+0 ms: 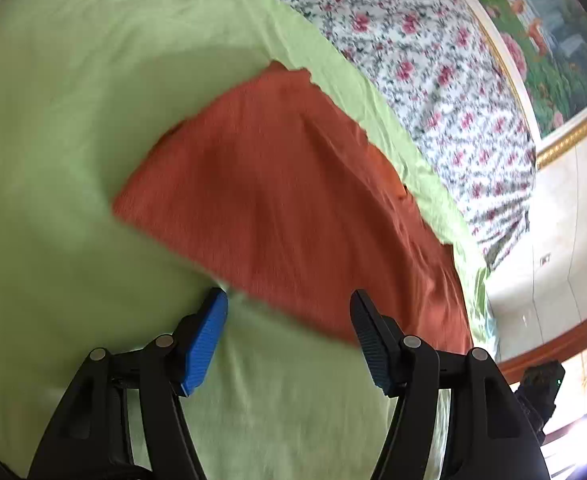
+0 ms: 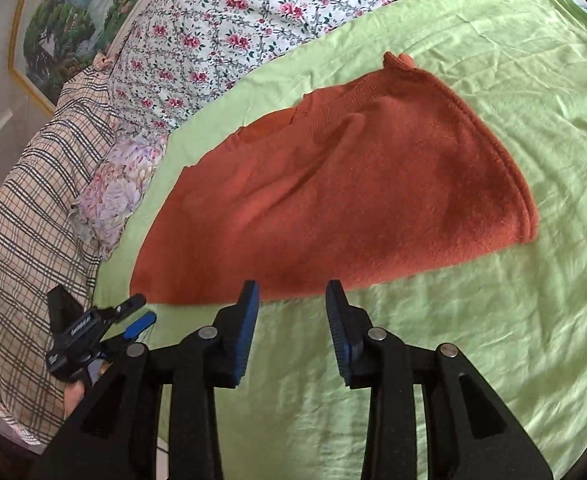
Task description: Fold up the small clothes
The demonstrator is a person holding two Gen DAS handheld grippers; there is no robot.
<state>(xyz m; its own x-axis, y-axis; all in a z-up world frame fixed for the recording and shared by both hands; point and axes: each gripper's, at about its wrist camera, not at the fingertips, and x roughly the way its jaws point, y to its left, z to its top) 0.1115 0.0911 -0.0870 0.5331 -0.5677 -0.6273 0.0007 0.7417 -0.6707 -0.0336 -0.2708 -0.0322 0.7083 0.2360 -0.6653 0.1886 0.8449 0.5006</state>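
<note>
Floral quilt [image 2: 229, 28] and plaid pillow [image 2: 25, 208] beside sweater [image 2: 333, 200]

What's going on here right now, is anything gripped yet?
No. A person holds a gripper in each hand over a bed. An orange sweater lies on the green sheet, partly folded, collar toward the floral quilt. The left gripper and the right gripper are both open at the sweater's near edge, holding nothing. In the right view the left gripper sits near the sweater's left corner, beside a plaid pillow.
</note>
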